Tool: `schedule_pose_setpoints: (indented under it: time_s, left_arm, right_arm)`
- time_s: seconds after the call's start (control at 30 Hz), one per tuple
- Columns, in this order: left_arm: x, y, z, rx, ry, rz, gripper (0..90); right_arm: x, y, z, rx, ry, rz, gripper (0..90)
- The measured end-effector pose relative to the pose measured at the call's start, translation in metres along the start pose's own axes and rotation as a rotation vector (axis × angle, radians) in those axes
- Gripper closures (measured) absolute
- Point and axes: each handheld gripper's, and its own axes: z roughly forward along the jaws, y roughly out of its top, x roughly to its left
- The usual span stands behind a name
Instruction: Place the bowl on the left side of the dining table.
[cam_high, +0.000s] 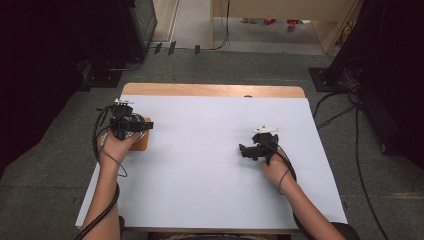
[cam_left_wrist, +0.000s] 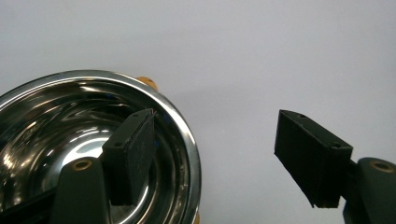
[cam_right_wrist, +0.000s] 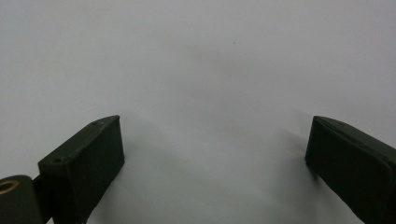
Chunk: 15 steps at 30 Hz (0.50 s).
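My left claw (cam_left_wrist: 219, 158) stands apart over the steel bowl (cam_left_wrist: 60, 126), one jaw inside it, the other out past the rim above the white tabletop (cam_left_wrist: 261, 60); neither pad presses the metal. The bowl sits on an orange-brown board (cam_high: 142, 141) near the tabletop's left edge. My right claw (cam_right_wrist: 215, 163) stands apart too, with bare tabletop between its jaws, well apart from the bowl.
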Motion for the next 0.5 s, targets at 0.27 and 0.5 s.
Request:
schedule_pose_setpoints:
  time_s: [0.27, 0.5]
  left_arm:
    - [-0.014, 0.0, 0.008, -0.014, -0.028, 0.032, 29.5]
    - [-0.023, -0.002, 0.014, -0.011, -0.049, 0.052, 28.9]
  right_arm:
    - [0.0, 0.0, 0.0, 0.0, 0.0, 0.001, 4.1]
    - [0.0, 0.0, 0.0, 0.0, 0.0, 0.001, 4.1]
